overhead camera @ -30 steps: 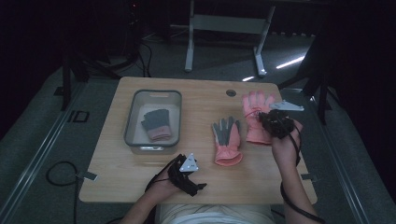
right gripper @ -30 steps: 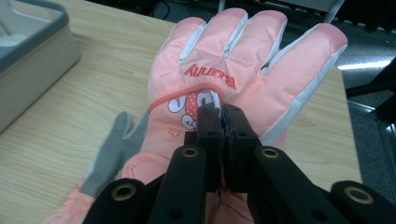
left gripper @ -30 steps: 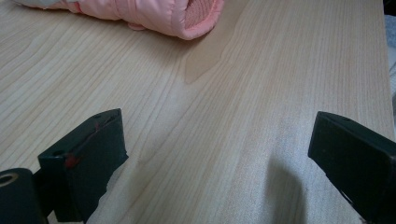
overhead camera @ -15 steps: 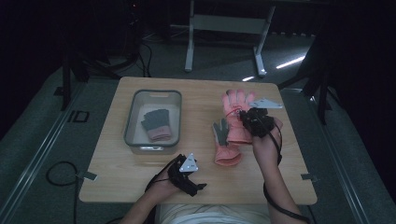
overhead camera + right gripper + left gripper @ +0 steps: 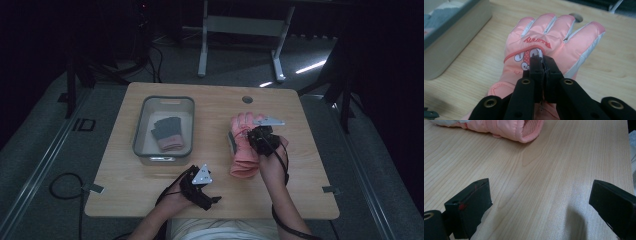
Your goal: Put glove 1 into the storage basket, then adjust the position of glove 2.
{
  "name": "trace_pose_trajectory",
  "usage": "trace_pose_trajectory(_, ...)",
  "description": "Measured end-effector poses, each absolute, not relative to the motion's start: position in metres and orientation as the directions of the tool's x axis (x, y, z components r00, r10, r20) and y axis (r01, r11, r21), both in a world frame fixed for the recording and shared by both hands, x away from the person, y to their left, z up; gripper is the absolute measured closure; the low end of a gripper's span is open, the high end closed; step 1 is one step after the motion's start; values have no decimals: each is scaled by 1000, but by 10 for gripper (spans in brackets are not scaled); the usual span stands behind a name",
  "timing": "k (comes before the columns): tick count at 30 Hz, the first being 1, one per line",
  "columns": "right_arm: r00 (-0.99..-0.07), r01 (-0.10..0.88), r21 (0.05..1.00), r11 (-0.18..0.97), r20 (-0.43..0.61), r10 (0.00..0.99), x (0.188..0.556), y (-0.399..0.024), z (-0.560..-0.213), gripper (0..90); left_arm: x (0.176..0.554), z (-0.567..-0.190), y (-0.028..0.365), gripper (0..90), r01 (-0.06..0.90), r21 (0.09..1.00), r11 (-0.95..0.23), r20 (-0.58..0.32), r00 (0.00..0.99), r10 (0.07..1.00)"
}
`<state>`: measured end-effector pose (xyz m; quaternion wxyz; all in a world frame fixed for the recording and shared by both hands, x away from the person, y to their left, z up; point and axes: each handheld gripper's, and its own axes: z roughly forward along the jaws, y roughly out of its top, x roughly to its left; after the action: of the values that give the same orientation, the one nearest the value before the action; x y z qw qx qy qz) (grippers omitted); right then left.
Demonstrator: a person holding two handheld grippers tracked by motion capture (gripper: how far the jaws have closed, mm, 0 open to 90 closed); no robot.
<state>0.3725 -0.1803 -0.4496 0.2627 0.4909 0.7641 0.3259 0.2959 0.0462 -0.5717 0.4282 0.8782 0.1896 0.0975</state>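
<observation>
**Pink glove pinched by R gripper, stacked on its mate**

R gripper point(image 5: 543, 65), centre-right of high view, has jaws pressed together on a fold of fabric at the back of the pink glove point(image 5: 554, 42). That glove lies palm down, fingers toward top of frame, on top of a second glove point(image 5: 233, 142) w/ grey showing at its left edge. Both sit right of centre on the table point(image 5: 215, 112). L gripper point(image 5: 200, 187), bottom centre, rests w/ jaws spread wide, nothing between them, over bare wood near the pink cuff point(image 5: 530, 130).

Bin point(image 5: 142, 122) at upper left holds another dark glove w/ pink cuff point(image 5: 166, 134).

Handling, my read: glove is light, padded, floppy; shell looks slick nylon, so a shallow pinch may slip. Better hold: knit cuff or thick back-of-hand fold. It'll droop when lifted, could drag the lower glove.
</observation>
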Motion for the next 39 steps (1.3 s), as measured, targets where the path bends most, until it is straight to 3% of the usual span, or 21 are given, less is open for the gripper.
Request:
trace_pose_trajectory(10, -364, 643, 708, 291, -51, 930, 386, -180, -487, 863, 297, -572, 47, 36, 252, 786, -564, 4, 910, 414)
trace_pose_trajectory(21, -387, 655, 696, 293, -23, 922, 391, -181, -499, 812, 297, -572, 46, 36, 255, 785, -564, 2, 910, 414)
trace_pose_trajectory(35, -535, 561, 785, 263, 102, 839, 386, -209, -456, 195, 297, -571, 47, 36, 232, 796, -560, 14, 916, 400)
trace_pose_trajectory(39, -568, 573, 767, 289, 118, 814, 387, -221, -460, 125, 298, -567, 47, 37, 243, 805, -542, -12, 919, 394)
